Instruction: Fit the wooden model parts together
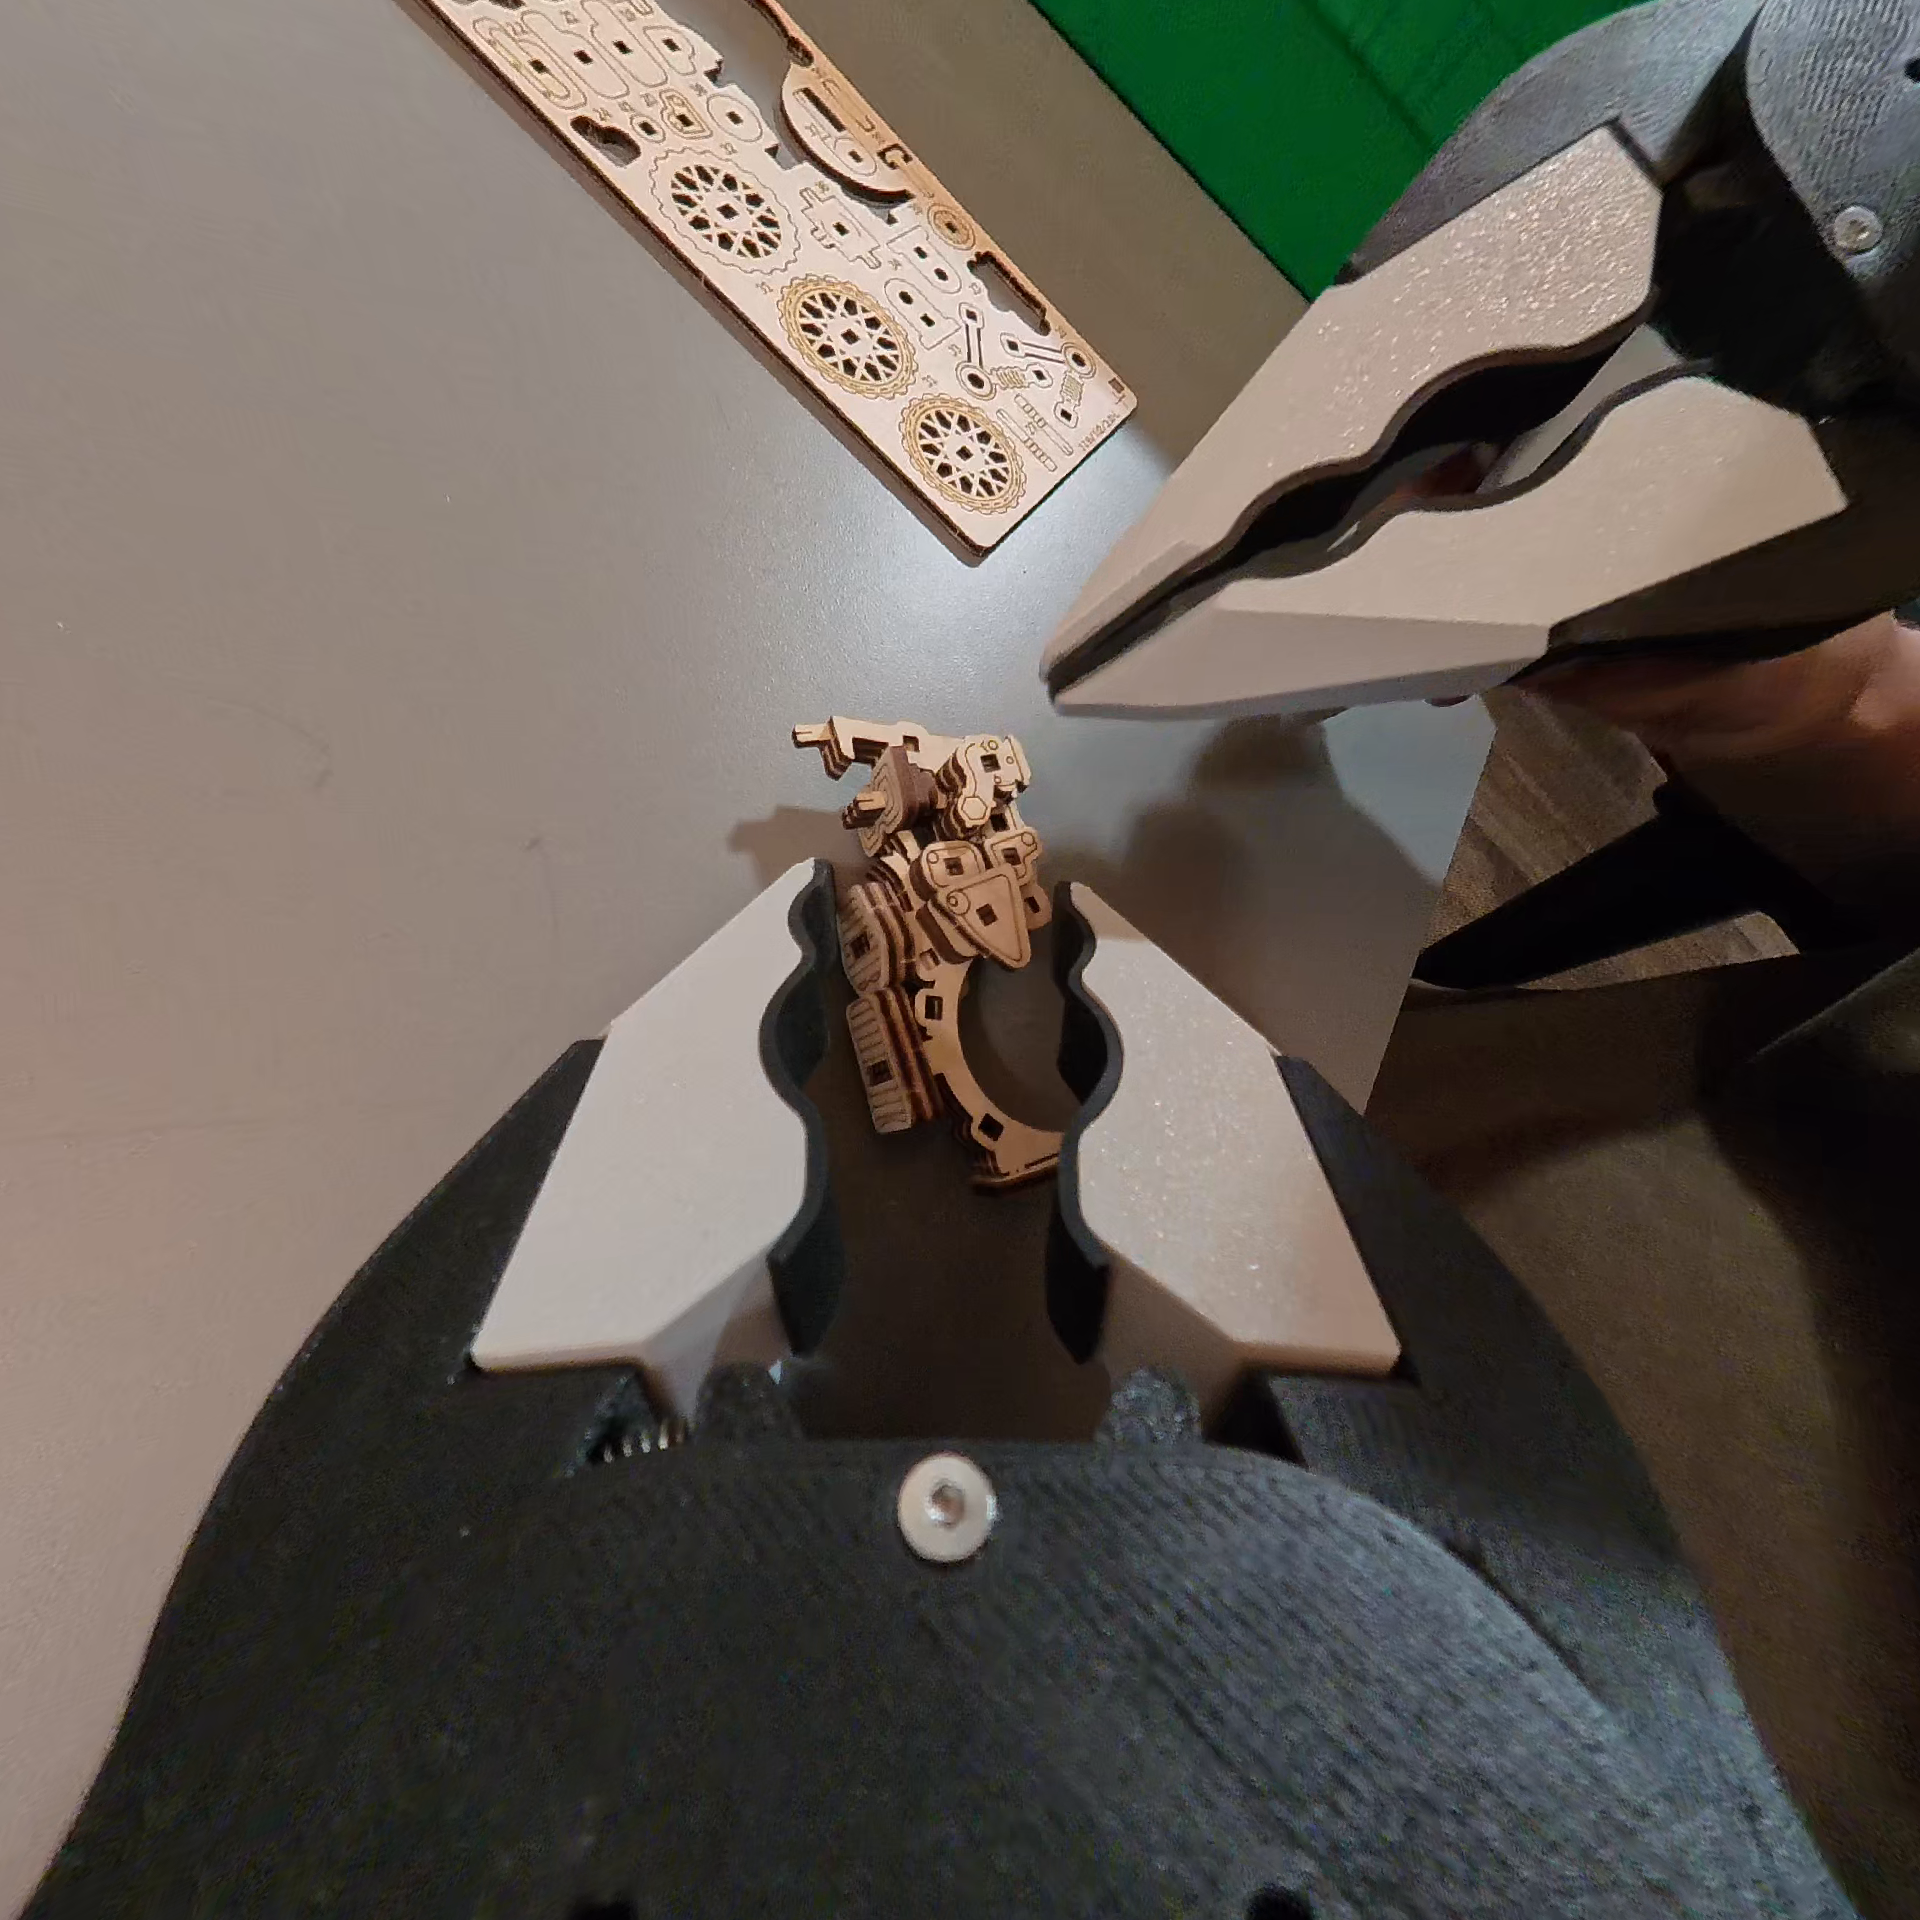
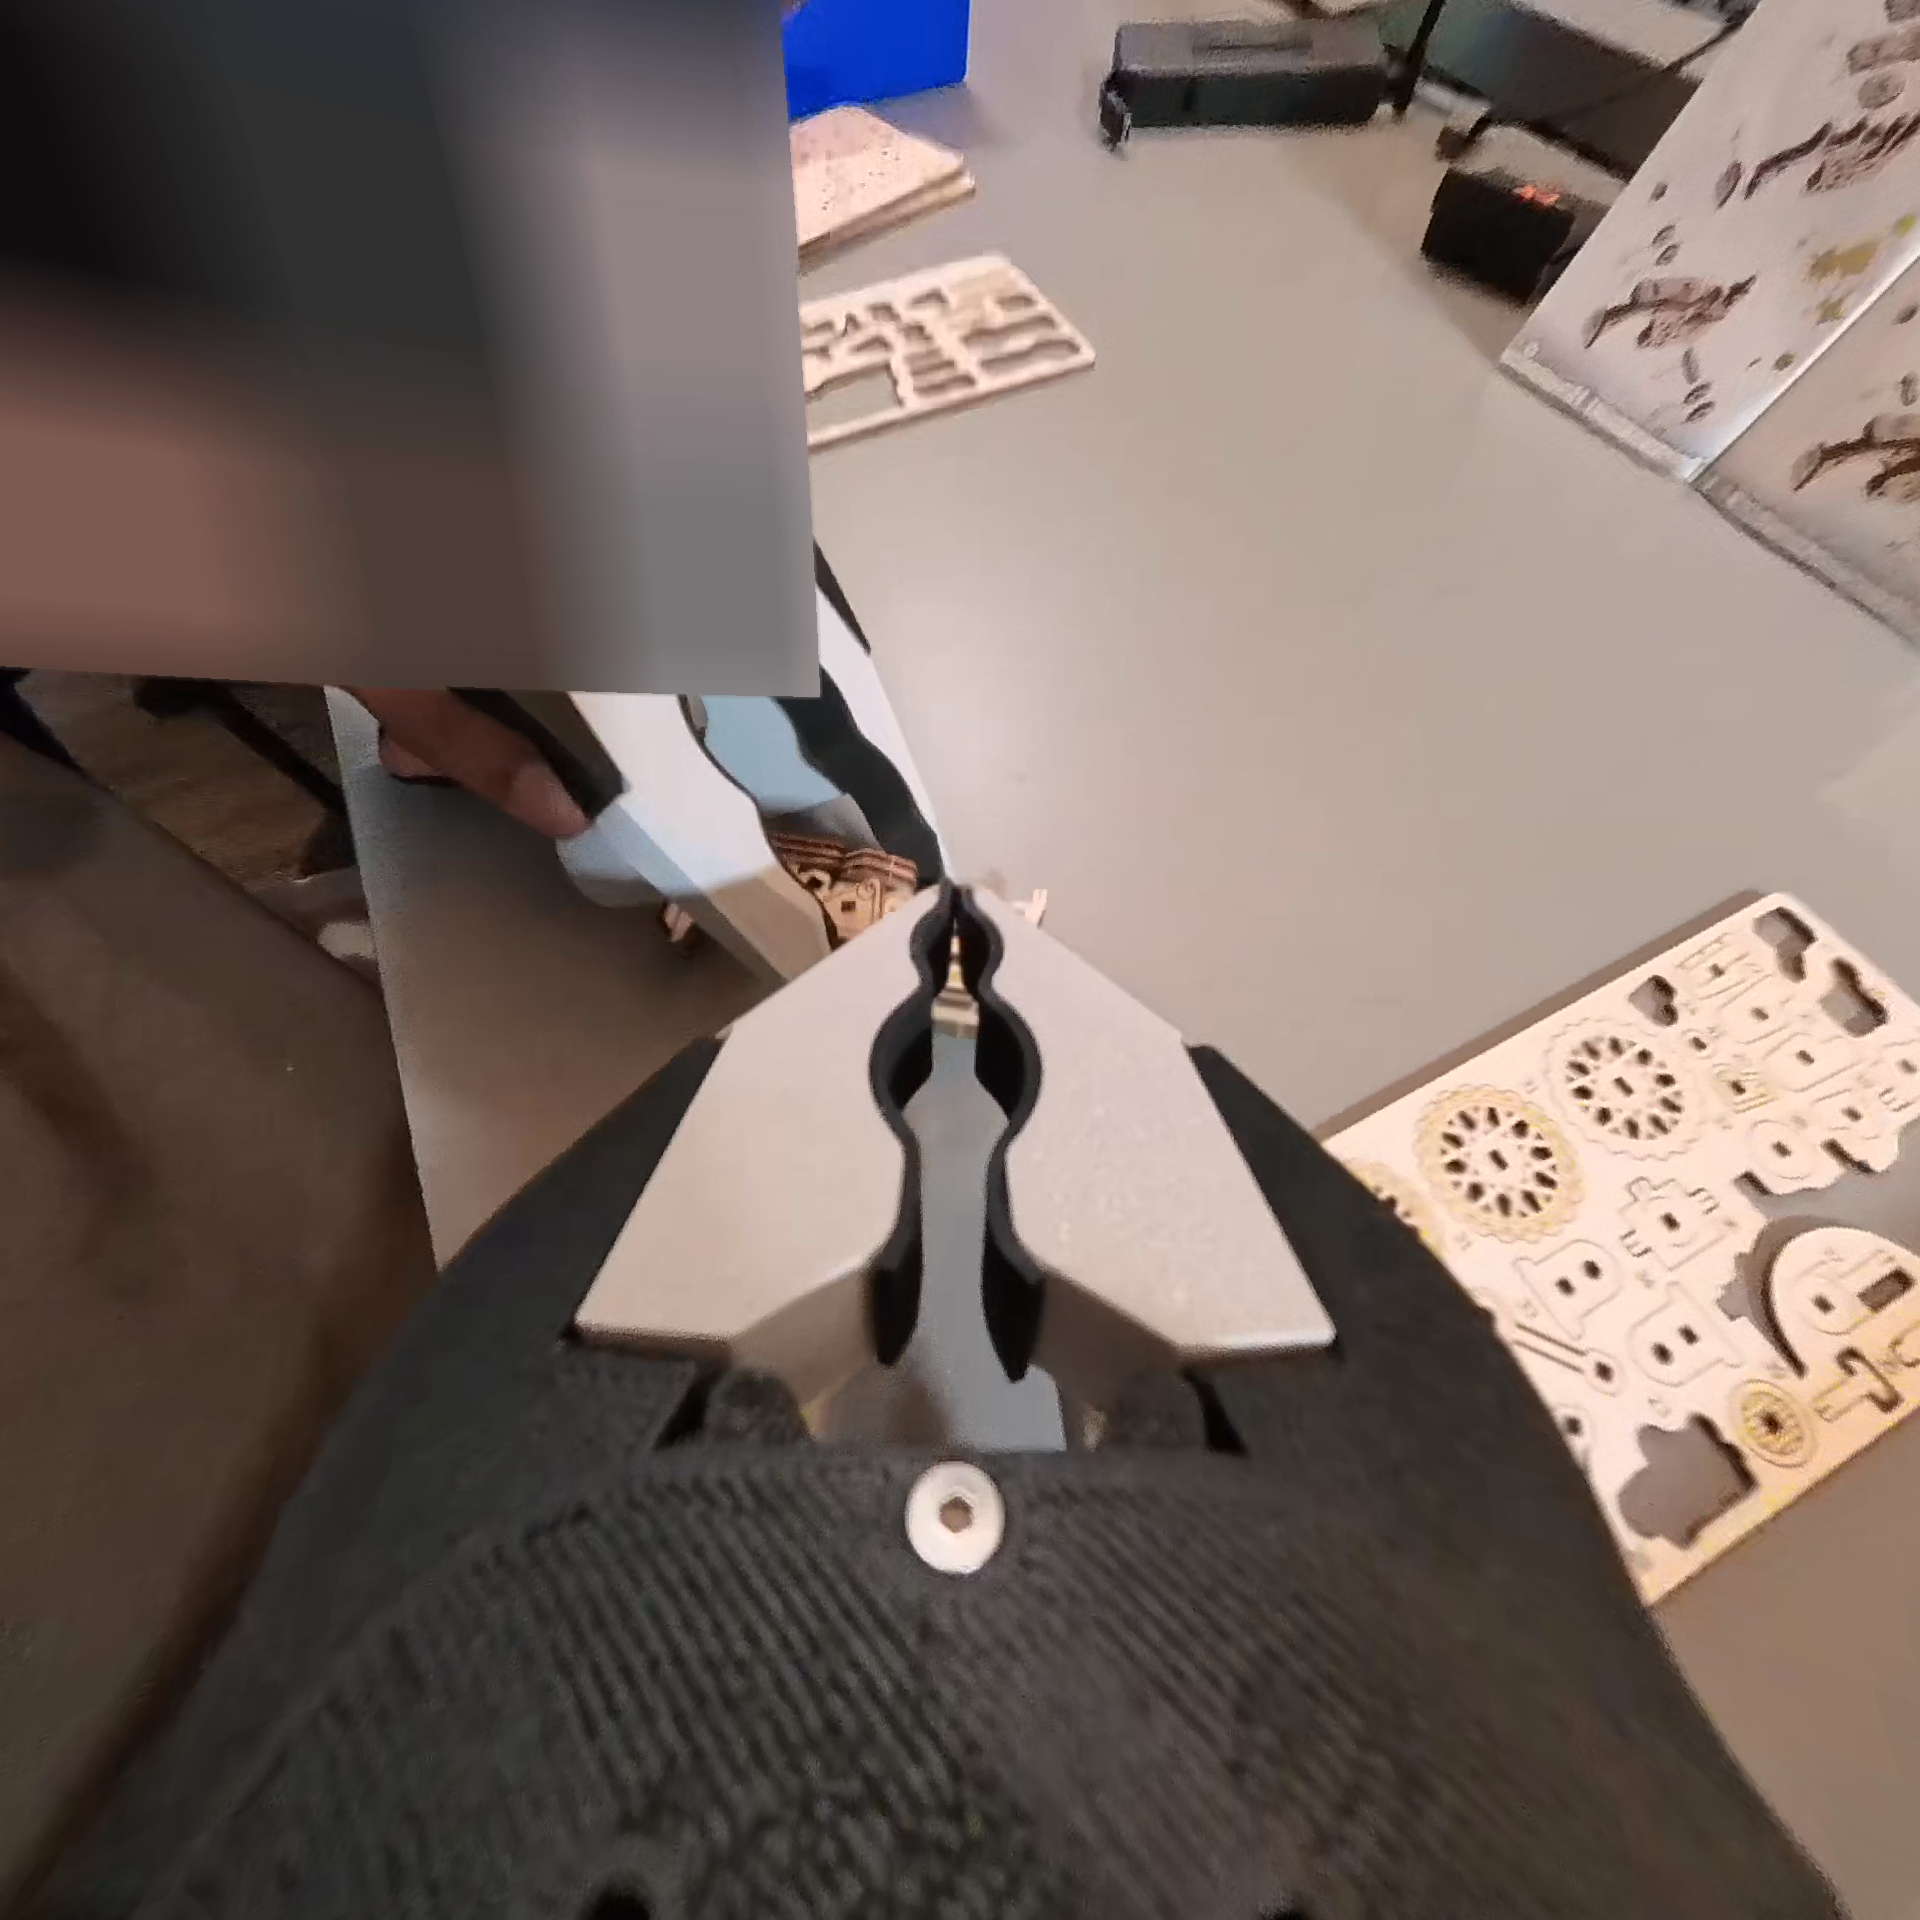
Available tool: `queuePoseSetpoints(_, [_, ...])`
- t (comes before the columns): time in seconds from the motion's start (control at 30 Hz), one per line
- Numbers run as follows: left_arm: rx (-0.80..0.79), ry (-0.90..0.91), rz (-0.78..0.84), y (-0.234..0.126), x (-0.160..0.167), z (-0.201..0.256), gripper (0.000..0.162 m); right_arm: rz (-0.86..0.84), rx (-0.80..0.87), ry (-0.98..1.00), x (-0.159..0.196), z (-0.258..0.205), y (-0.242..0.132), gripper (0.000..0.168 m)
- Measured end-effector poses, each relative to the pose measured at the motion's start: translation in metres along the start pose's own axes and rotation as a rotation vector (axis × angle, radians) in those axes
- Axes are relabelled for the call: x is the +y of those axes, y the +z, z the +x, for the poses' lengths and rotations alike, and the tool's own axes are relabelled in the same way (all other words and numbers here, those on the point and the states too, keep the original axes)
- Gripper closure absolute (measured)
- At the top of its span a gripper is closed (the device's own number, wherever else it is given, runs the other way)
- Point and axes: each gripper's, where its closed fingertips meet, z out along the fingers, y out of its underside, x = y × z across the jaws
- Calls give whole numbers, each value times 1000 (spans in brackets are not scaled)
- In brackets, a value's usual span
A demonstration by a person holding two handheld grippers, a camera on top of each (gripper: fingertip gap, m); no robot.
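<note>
My left hand-held gripper (image 1: pixel 940 914) is clamped on the partly built, pale laser-cut wooden model assembly (image 1: pixel 940 935). Its curved ring section sits between the black wavy pads, touching both, and its stacked upper end projects beyond the fingertips above the grey worktop (image 1: pixel 312 727).

My right hand-held gripper (image 2: pixel 958 896) has its fingertips together. A small pale sliver shows in the gap just behind the tips; I cannot tell whether it is a held part or the model seen through the gap. In the left wrist view this gripper (image 1: pixel 1055 686) comes in from the upper right, its tip near the assembly's upper end but apart from it.

The flat, pale plywood parts sheet with spoked wheel cut-outs (image 1: pixel 831 260) lies on the worktop beyond the assembly, well apart from it. In the right wrist view the same sheet (image 2: pixel 1662 1195) lies to the right of my gripper. A second, mostly emptied wooden sheet (image 2: pixel 935 343) lies farther off. A printed white instruction sheet (image 2: pixel 1766 260) stands at the far right, and a black box (image 2: pixel 1496 223) sits beside it.
</note>
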Motion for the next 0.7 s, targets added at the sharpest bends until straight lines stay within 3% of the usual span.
queuePoseSetpoints(0.1, [-1, 0, 1, 0, 0, 0, 121, -96, -23, 30, 20, -1, 10, 166])
queuePoseSetpoints(0.27, [0, 0, 0, 0, 0, 0, 121, -22, 0, 6, 4, 1, 1, 167])
queuePoseSetpoints(0.37, [0, 0, 0, 0, 0, 0, 121, -109, -29, 40, 23, -1, 10, 155])
queuePoseSetpoints(0.53, [1, 0, 0, 0, 0, 0, 121, -33, -7, 7, 6, 1, 2, 165])
queuePoseSetpoints(0.7, [1, -1, 0, 0, 0, 0, 121, -91, -25, 30, 18, -1, 9, 163])
